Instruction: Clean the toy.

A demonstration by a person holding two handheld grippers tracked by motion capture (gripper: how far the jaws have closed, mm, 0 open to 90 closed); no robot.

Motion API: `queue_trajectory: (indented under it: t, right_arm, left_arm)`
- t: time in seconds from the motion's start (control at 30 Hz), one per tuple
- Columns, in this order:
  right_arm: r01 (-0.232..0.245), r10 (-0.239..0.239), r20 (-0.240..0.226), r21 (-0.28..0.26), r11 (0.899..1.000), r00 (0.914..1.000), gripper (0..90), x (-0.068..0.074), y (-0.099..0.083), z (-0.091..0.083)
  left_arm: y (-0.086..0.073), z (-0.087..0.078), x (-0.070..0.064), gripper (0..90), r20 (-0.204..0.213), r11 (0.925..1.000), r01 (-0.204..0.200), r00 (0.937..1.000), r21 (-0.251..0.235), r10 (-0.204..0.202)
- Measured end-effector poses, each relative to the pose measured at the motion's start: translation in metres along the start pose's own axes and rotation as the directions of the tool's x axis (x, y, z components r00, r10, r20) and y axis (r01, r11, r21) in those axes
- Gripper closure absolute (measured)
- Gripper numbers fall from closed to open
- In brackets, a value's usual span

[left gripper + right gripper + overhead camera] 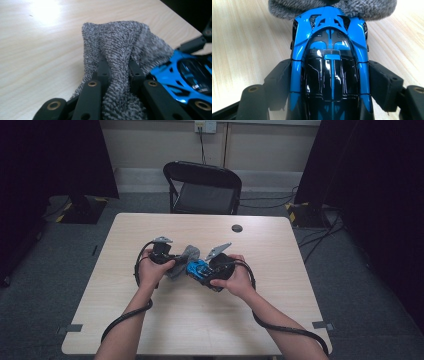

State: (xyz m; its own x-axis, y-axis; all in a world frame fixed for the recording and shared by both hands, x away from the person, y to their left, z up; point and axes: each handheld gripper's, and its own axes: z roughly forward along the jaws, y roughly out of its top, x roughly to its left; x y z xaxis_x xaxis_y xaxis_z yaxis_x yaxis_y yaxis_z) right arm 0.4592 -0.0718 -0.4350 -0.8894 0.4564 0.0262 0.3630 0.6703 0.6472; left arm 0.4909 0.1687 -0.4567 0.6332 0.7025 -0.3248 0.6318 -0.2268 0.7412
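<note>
Toy car: blue and black, centre of the high view, clamped at its sides by your right gripper.
Cloth: grey terry, pinched by your left gripper, touching the car's far end.
Wiping: hold the car steady, drag gently.
Table: keep low over it.

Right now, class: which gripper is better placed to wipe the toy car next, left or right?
Left. The left gripper is shut on the grey cloth, which touches the blue toy car; the right gripper clamps the car.
</note>
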Motion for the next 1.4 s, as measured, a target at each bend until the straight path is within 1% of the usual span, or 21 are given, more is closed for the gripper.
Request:
queue_trajectory:
  t: [0.07,0.17,0.23,0.33,0.37,0.4,0.43,0.47,0.53,0.57,0.6,0.7,0.87,1.0,1.03,1.1,1.13,1.17,1.27,1.37,1.4]
  right_arm:
    - [-0.003,0.003,0.007,0.002,1.000,1.0000,26.3,0.000,0.000,0.000]
    - [-0.003,0.003,0.006,0.006,1.000,1.0000,26.3,-0.001,-0.001,0.000]
    - [-0.009,0.009,0.013,0.010,1.000,0.9999,27.6,-0.001,-0.001,0.000]
    - [-0.010,0.009,0.018,0.010,1.000,0.9998,28.0,-0.003,-0.002,0.001]
    - [-0.017,0.017,0.016,0.013,1.000,0.9997,28.2,-0.006,-0.004,0.002]
    - [-0.022,0.022,0.017,0.021,1.000,0.9996,28.2,-0.006,-0.004,0.002]
    - [-0.025,0.025,0.020,0.015,1.000,0.9995,28.2,-0.007,-0.005,0.003]
    - [-0.026,0.025,0.009,0.027,0.999,0.9996,28.2,-0.007,-0.005,0.004]
    - [-0.032,0.032,0.020,0.027,0.999,0.9993,28.2,-0.006,-0.005,0.006]
    - [-0.031,0.031,0.013,0.030,0.999,0.9994,28.3,-0.007,-0.005,0.006]
    - [-0.037,0.037,0.016,0.029,0.999,0.9992,28.3,-0.007,-0.005,0.006]
    - [-0.031,0.029,0.026,0.046,0.998,0.9992,28.3,-0.008,-0.006,0.007]
    - [-0.055,0.053,0.031,0.053,0.997,0.9981,28.3,-0.012,-0.007,0.008]
    - [-0.082,0.080,0.040,0.046,0.996,0.9960,28.3,-0.017,-0.008,0.007]
    - [-0.084,0.082,0.041,0.052,0.995,0.9958,28.3,-0.018,-0.008,0.007]
    - [-0.091,0.089,0.048,0.051,0.995,0.9949,28.3,-0.021,-0.008,0.006]
    - [-0.098,0.095,0.048,0.051,0.994,0.9943,28.3,-0.022,-0.008,0.006]
    - [-0.105,0.103,0.054,0.049,0.993,0.9933,28.3,-0.023,-0.008,0.005]
    - [-0.108,0.105,0.062,0.051,0.993,0.9925,28.3,-0.026,-0.009,0.003]
    - [-0.112,0.109,0.066,0.053,0.992,0.9919,28.3,-0.029,-0.010,0.002]
    - [-0.114,0.111,0.064,0.053,0.992,0.9918,28.3,-0.030,-0.010,0.002]
  left_arm:
    - [0.000,0.000,-0.002,76.7,0.006,0.9996,-0.026,0.9996,0.004,0.026]
    - [0.000,-0.003,-0.002,76.7,0.008,0.9990,-0.041,0.9992,0.018,0.040]
    - [-0.001,-0.006,-0.002,76.7,0.013,0.9987,-0.047,0.9988,0.021,0.047]
    - [-0.001,-0.010,-0.002,76.7,0.015,0.9989,-0.044,0.9989,0.016,0.044]
    - [-0.002,-0.013,-0.002,76.7,0.009,0.9970,-0.069,0.9976,0.035,0.068]
    - [-0.003,-0.014,-0.002,76.7,0.005,0.9967,-0.074,0.9973,0.035,0.073]
    - [-0.004,-0.013,-0.003,76.6,0.010,0.9966,-0.073,0.9973,0.038,0.073]
    - [-0.005,-0.013,-0.003,76.6,0.011,0.9962,-0.076,0.9971,0.042,0.075]
    - [-0.007,-0.012,-0.002,76.6,0.016,0.9966,-0.069,0.9975,0.044,0.069]
    - [-0.008,-0.012,-0.002,76.6,0.015,0.9966,-0.071,0.9974,0.043,0.070]
    - [-0.009,-0.013,-0.002,76.6,0.019,0.9966,-0.069,0.9975,0.045,0.068]
    - [-0.011,-0.014,-0.003,76.6,0.025,0.9942,-0.089,0.9958,0.061,0.088]
    - [-0.016,-0.018,-0.006,76.5,0.037,0.9926,-0.102,0.9944,0.066,0.099]
    - [-0.020,-0.021,-0.010,76.5,0.051,0.9885,-0.128,0.9909,0.080,0.124]
    - [-0.021,-0.021,-0.012,76.5,0.055,0.9869,-0.138,0.9895,0.084,0.133]
    - [-0.022,-0.022,-0.014,76.5,0.061,0.9861,-0.142,0.9886,0.086,0.137]
    - [-0.023,-0.022,-0.015,76.5,0.067,0.9839,-0.153,0.9869,0.093,0.147]
    - [-0.024,-0.022,-0.017,76.5,0.071,0.9842,-0.153,0.9866,0.089,0.147]
    - [-0.024,-0.023,-0.019,76.5,0.084,0.9812,-0.162,0.9846,0.105,0.153]
    - [-0.024,-0.025,-0.021,76.5,0.098,0.9797,-0.170,0.9822,0.106,0.160]
    - [-0.024,-0.026,-0.021,76.5,0.099,0.9802,-0.171,0.9820,0.100,0.161]
